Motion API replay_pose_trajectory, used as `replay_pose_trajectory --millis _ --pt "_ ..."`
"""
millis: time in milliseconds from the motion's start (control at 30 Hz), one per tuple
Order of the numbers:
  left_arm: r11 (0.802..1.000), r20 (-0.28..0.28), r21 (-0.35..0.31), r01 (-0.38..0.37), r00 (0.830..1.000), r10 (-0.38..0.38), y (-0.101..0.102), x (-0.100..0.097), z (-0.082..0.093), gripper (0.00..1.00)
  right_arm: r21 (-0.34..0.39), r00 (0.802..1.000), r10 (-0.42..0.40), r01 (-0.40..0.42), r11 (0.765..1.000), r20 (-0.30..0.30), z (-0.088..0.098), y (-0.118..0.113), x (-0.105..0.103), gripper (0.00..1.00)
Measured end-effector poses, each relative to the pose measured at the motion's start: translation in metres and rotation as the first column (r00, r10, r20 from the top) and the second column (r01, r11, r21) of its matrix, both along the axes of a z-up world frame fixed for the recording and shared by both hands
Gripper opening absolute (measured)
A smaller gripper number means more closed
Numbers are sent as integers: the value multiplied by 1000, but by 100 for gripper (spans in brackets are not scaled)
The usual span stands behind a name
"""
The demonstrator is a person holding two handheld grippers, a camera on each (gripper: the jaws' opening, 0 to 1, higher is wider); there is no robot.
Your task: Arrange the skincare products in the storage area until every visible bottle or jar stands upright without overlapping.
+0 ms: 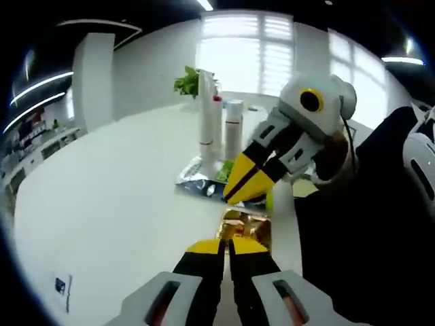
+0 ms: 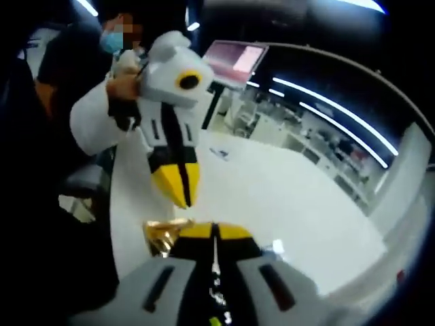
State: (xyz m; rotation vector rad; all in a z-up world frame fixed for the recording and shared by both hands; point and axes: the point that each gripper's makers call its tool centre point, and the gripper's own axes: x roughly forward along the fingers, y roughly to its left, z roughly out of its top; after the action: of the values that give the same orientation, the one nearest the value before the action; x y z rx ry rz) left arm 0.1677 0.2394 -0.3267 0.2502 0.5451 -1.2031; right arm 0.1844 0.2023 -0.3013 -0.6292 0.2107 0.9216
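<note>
Left tongs (image 1: 228, 246) clenched, tips touching a gold packet (image 1: 246, 227) half hidden behind them; right tongs (image 2: 213, 232) clenched too. Beyond on the white table (image 1: 122, 183), upright bottles (image 1: 219, 125) and blurred, indistinct sachets (image 1: 197, 178)

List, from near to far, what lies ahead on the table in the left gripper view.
left gripper → gold packet → right gripper → silver packet → bottles → green plant

No lettering is legible on anything in either view.
</note>
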Motion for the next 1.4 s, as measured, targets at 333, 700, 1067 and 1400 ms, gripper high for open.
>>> replay_pose_trajectory --millis 333,700,1067,1400 --pt "986 241 -10 -167 956 165 39 51 30 9 285 999 44 -50 957 27 48 26 2 0" --pt "834 86 -316 -453 861 501 114 83 89 0 253 1000 -15 16 967 -3 50 46 17 0" --pt "767 17 -191 -613 779 627 158 103 58 0 67 998 36 -39 997 53 40 75 42 0" --pt "790 187 96 -606 790 584 183 118 16 1 156 994 61 -46 987 -96 51 89 66 11"
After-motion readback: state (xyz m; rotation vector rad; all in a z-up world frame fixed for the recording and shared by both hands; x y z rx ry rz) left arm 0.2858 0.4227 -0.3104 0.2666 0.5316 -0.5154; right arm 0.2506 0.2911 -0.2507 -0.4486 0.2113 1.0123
